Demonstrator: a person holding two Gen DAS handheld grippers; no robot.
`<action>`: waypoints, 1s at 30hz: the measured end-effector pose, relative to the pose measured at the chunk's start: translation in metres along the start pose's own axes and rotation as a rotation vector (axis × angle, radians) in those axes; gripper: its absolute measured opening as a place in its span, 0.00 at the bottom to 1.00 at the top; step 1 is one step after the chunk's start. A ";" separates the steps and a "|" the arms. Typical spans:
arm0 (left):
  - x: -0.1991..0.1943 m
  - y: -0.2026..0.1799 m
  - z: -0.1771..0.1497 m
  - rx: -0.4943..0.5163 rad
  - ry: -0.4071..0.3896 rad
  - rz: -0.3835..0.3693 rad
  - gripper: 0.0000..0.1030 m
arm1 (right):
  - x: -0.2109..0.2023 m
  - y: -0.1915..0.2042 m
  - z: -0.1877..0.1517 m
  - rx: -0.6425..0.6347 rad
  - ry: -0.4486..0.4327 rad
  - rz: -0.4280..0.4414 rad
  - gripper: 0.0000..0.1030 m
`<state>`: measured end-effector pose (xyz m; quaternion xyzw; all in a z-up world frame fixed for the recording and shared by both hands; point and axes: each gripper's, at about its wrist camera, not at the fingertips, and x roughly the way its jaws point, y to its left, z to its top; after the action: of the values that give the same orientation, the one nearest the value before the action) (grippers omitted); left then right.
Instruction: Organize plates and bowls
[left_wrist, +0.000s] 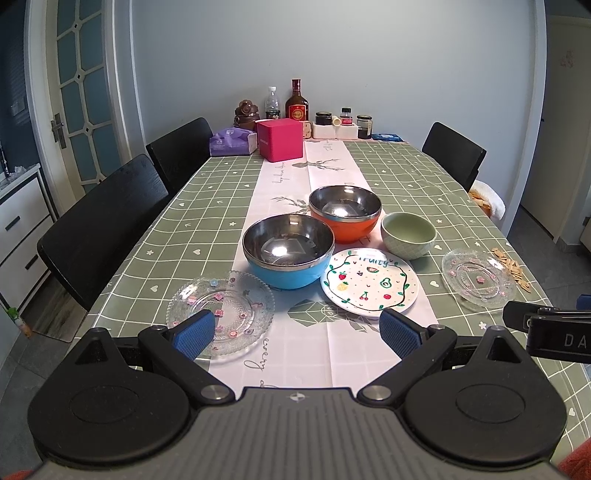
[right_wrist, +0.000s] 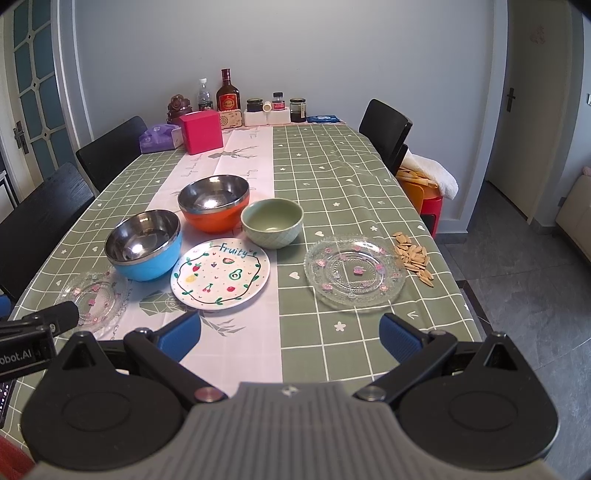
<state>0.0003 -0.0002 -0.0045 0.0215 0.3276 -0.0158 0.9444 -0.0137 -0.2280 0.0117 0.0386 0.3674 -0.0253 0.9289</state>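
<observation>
On the table stand a blue steel-lined bowl (left_wrist: 289, 251) (right_wrist: 144, 244), an orange steel-lined bowl (left_wrist: 345, 212) (right_wrist: 214, 202) and a small green bowl (left_wrist: 408, 235) (right_wrist: 272, 222). A white fruit-pattern plate (left_wrist: 370, 282) (right_wrist: 220, 274) lies in front of them. One clear glass plate (left_wrist: 232, 312) (right_wrist: 94, 298) lies at the left, another (left_wrist: 478, 277) (right_wrist: 355, 274) at the right. My left gripper (left_wrist: 297, 338) is open and empty, above the near table edge beside the left glass plate. My right gripper (right_wrist: 290, 338) is open and empty, just short of the right glass plate.
A pile of seeds (right_wrist: 413, 258) lies right of the right glass plate, near the table edge. A pink box (left_wrist: 279, 139), a purple tissue pack (left_wrist: 232, 141) and bottles (left_wrist: 296, 101) stand at the far end. Black chairs (left_wrist: 103, 229) (right_wrist: 386, 129) flank the table.
</observation>
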 end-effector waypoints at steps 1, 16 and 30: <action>0.000 0.000 0.000 0.000 0.000 -0.001 1.00 | 0.000 0.000 0.000 0.000 0.001 0.001 0.98; 0.004 0.008 -0.008 -0.034 0.018 -0.011 1.00 | 0.006 0.000 -0.005 -0.001 0.008 0.020 0.98; 0.052 0.059 -0.008 -0.045 0.139 -0.201 0.53 | 0.073 0.039 -0.013 0.012 0.096 0.334 0.74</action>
<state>0.0389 0.0585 -0.0411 -0.0317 0.3929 -0.1016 0.9134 0.0335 -0.1896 -0.0450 0.1059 0.3999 0.1293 0.9012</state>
